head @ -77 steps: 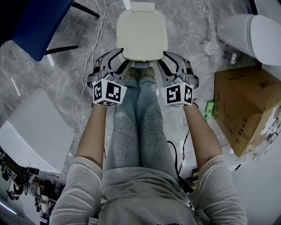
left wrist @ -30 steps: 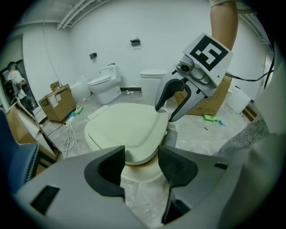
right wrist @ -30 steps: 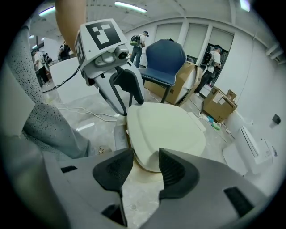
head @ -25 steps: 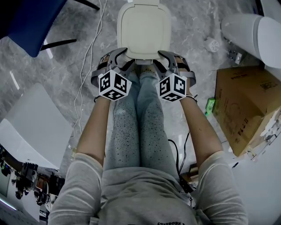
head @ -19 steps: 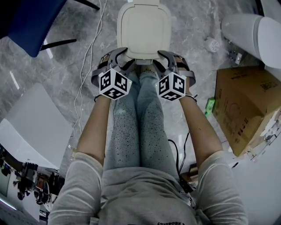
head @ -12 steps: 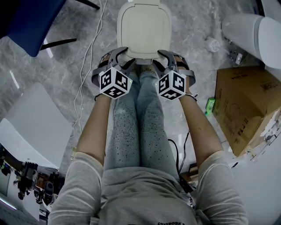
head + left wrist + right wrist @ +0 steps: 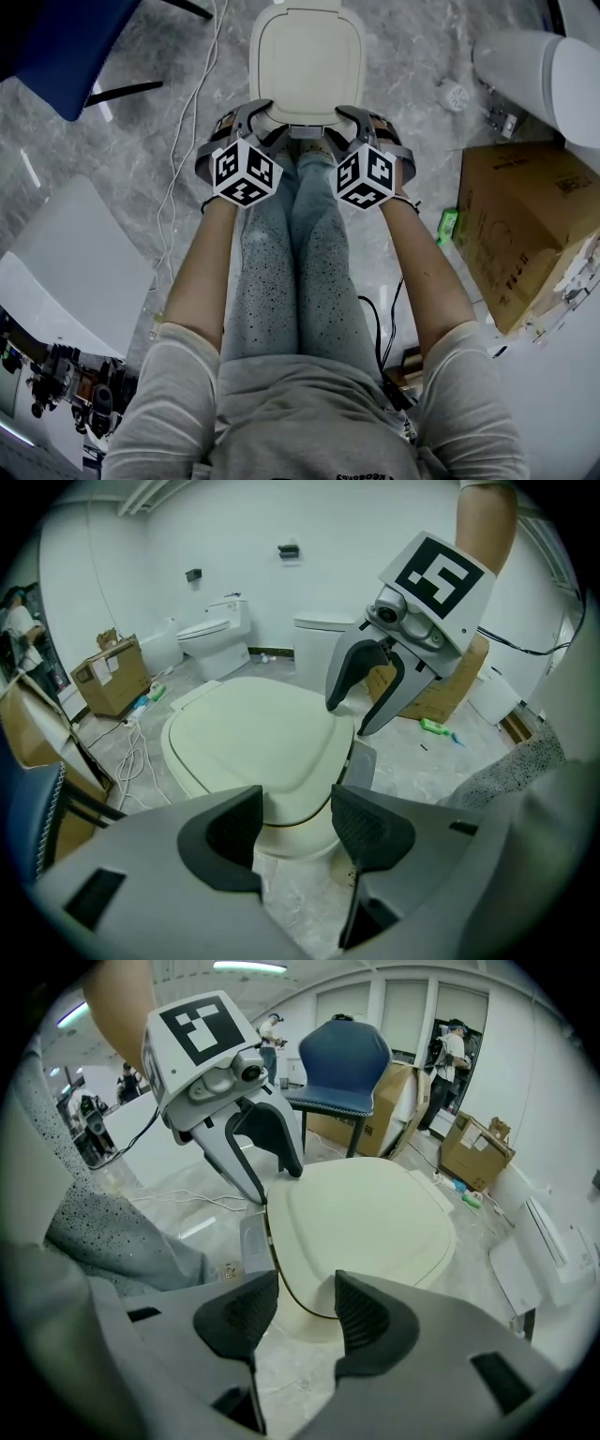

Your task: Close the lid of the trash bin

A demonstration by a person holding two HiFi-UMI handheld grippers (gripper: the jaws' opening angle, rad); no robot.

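Trash bin lid (image 7: 307, 66): down, seemingly seated, low on floor (image 7: 412, 66).
Left claw (image 7: 295, 822), right claw (image 7: 305, 1312): wide, empty, at near rim; right's jaws just opening.
Risk: a jaw snags the rim on withdrawal and reopens the lid.

Bare white room with a grey marble floor (image 7: 131, 150).
A blue chair (image 7: 66, 47) stands far left and a cardboard box (image 7: 525, 225) right. A white toilet (image 7: 214, 635) sits by the far white wall (image 7: 234, 527), white cables (image 7: 136, 752) trail over the floor, and a ceiling strip light (image 7: 248, 967) glows.
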